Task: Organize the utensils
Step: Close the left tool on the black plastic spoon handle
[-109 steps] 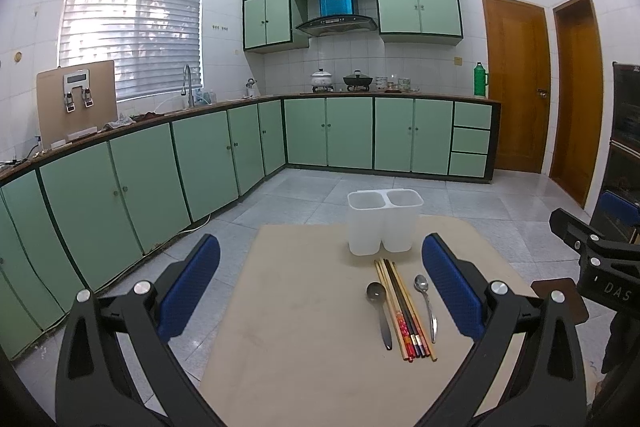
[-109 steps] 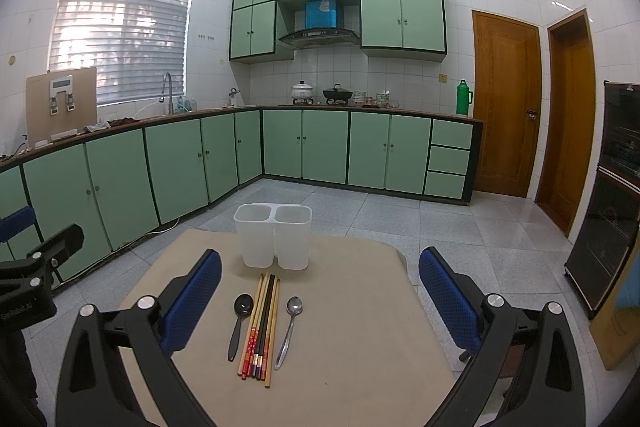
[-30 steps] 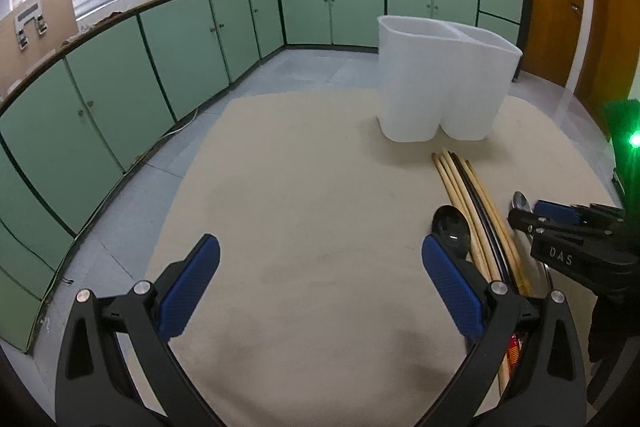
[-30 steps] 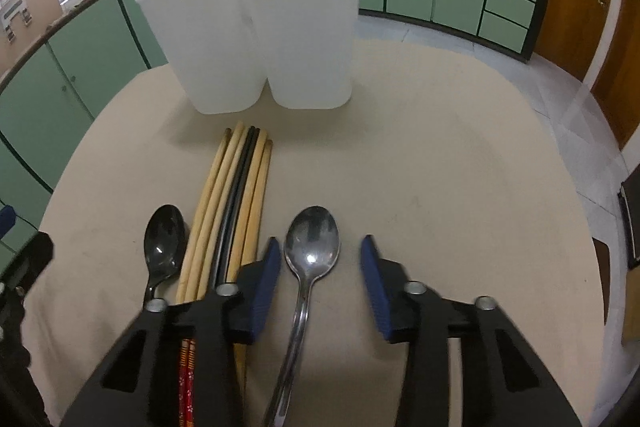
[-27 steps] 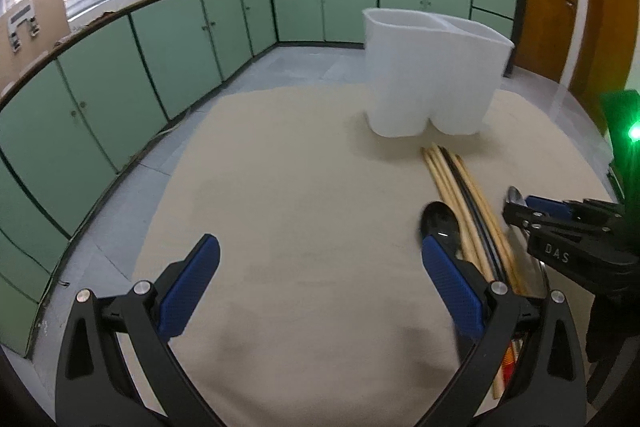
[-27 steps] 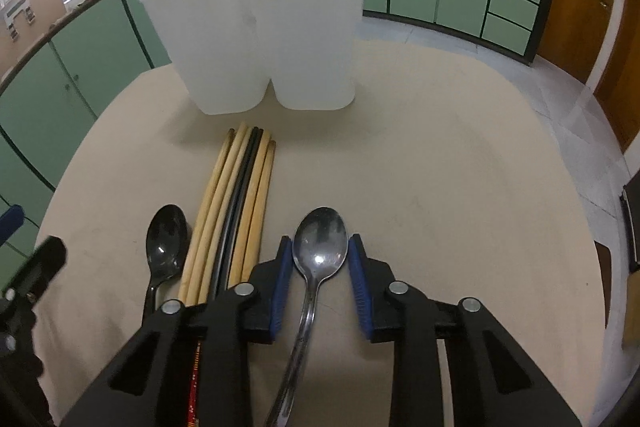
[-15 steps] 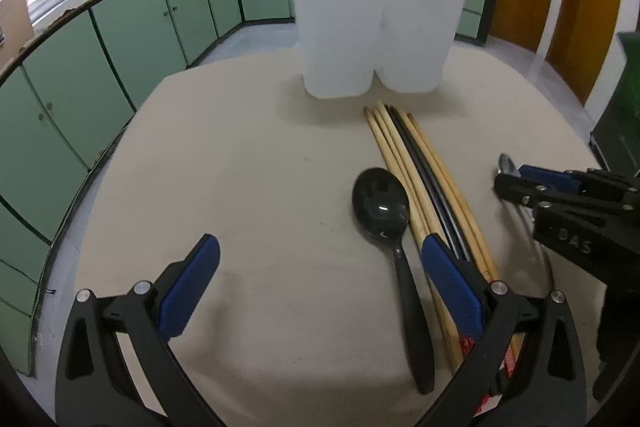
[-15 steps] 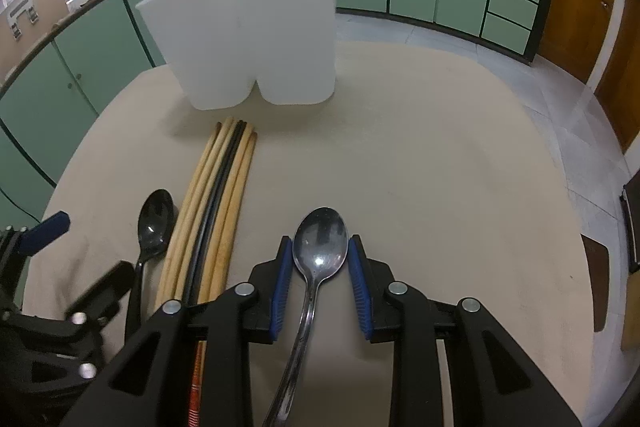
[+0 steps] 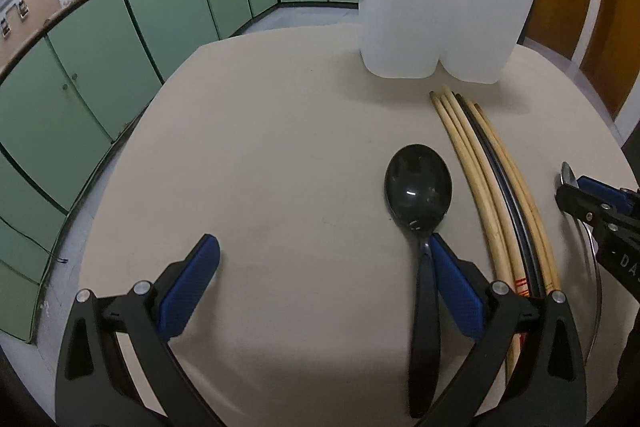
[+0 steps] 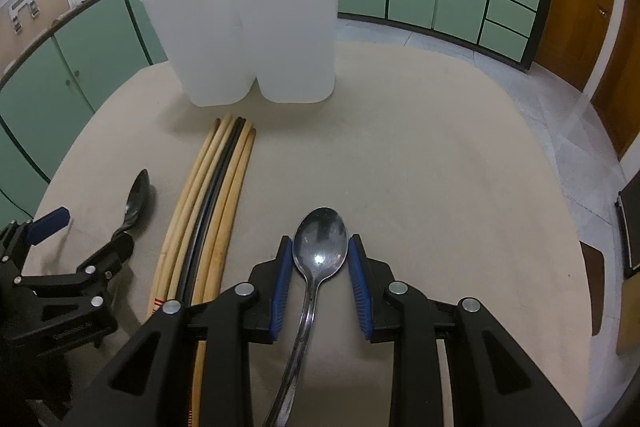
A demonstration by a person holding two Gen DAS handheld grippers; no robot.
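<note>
A white two-compartment holder [image 9: 432,11] [image 10: 248,27] stands at the far side of the beige table [image 9: 260,147]. In front of it lie several chopsticks [image 9: 480,163] [image 10: 212,203] side by side. A black spoon [image 9: 418,187] [image 10: 138,199] lies left of them, a silver spoon [image 10: 320,243] to their right. My right gripper [image 10: 320,241] is shut on the silver spoon's bowl, low over the table. My left gripper [image 9: 320,241] is open and low. The black spoon's handle lies just inside its right finger [image 9: 452,283].
The table's rounded edge drops to a tiled floor on all sides. Green cabinets [image 9: 100,67] line the left and back walls. A brown seat [image 10: 592,287] stands beside the table at the right. Wooden doors [image 10: 580,7] are at the far right.
My left gripper came down and forward to the black spoon, which now sits beside its right finger. My right gripper's jaws narrowed onto the silver spoon's bowl and then stayed still.
</note>
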